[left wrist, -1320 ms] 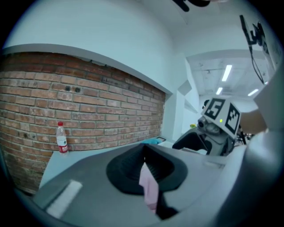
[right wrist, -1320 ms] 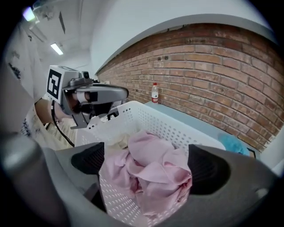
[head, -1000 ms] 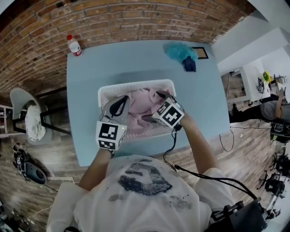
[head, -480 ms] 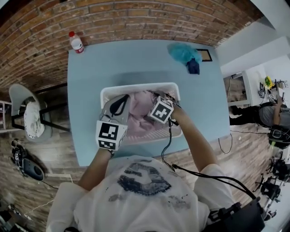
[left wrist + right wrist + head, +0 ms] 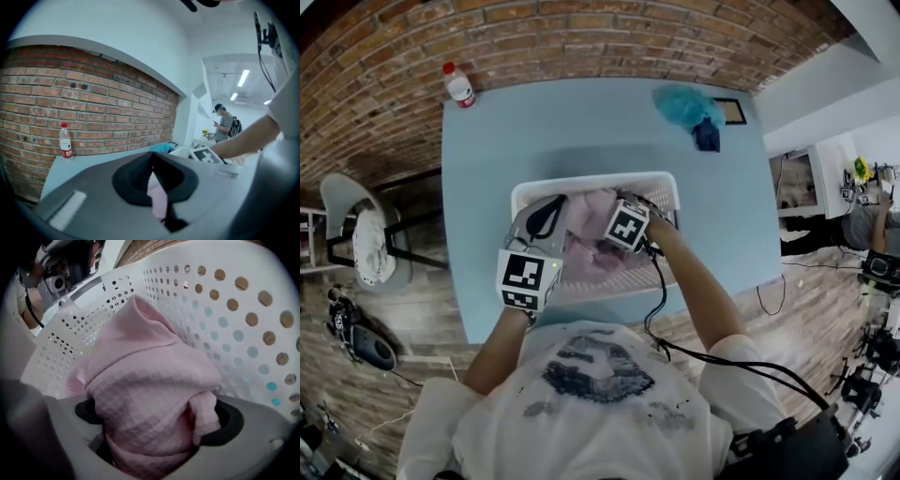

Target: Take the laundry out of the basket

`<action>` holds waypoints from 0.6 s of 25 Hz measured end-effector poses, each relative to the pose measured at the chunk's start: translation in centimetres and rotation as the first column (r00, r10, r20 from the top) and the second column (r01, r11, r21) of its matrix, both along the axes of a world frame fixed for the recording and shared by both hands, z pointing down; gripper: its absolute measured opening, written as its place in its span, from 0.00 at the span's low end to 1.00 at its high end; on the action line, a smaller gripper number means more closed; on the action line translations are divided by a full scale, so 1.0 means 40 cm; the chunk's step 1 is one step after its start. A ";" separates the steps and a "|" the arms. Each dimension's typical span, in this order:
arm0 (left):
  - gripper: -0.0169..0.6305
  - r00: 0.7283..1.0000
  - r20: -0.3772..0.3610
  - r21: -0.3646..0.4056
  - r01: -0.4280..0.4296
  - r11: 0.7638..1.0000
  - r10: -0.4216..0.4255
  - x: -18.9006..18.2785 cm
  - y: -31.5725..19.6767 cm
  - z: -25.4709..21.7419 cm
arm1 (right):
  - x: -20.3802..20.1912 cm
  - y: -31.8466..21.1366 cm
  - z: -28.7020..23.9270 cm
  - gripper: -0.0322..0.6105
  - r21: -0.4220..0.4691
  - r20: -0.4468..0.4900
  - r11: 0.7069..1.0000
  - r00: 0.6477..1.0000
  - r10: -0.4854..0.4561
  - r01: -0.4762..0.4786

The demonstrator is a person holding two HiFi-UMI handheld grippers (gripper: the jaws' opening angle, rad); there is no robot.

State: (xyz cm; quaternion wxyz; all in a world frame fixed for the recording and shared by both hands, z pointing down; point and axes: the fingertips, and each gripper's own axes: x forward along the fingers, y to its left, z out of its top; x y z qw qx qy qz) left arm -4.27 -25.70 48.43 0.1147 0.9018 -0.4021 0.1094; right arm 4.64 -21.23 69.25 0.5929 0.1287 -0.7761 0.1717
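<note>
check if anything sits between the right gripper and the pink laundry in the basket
Nothing visible does: the pink laundry fills the gap between the jaws of the right gripper, inside the white basket.

A water bottle (image 5: 458, 86) with a red cap stands at the far left corner of the pale blue surface (image 5: 581, 131). At the far right lie a teal cloth (image 5: 684, 105) and a dark blue cloth (image 5: 706, 139), touching. A brick wall (image 5: 534, 37) runs behind. A grey chair (image 5: 356, 234) stands left on the wooden floor (image 5: 422, 309).
</note>
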 end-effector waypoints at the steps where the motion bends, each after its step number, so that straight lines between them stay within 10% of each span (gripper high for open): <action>1: 0.01 1.000 0.001 -0.001 0.000 1.000 0.000 -0.001 -0.002 0.001 | -0.001 0.000 0.004 0.96 -0.006 0.000 1.000 1.000 0.000 0.000; 10: 0.01 1.000 0.000 -0.024 -0.008 1.000 0.008 -0.001 -0.001 0.021 | -0.002 0.011 0.039 0.95 -0.009 0.005 1.000 1.000 -0.007 0.007; 15: 0.01 1.000 -0.002 -0.021 -0.011 1.000 0.011 0.003 0.002 0.016 | -0.006 0.026 0.010 0.70 0.005 0.024 0.998 0.998 -0.056 0.055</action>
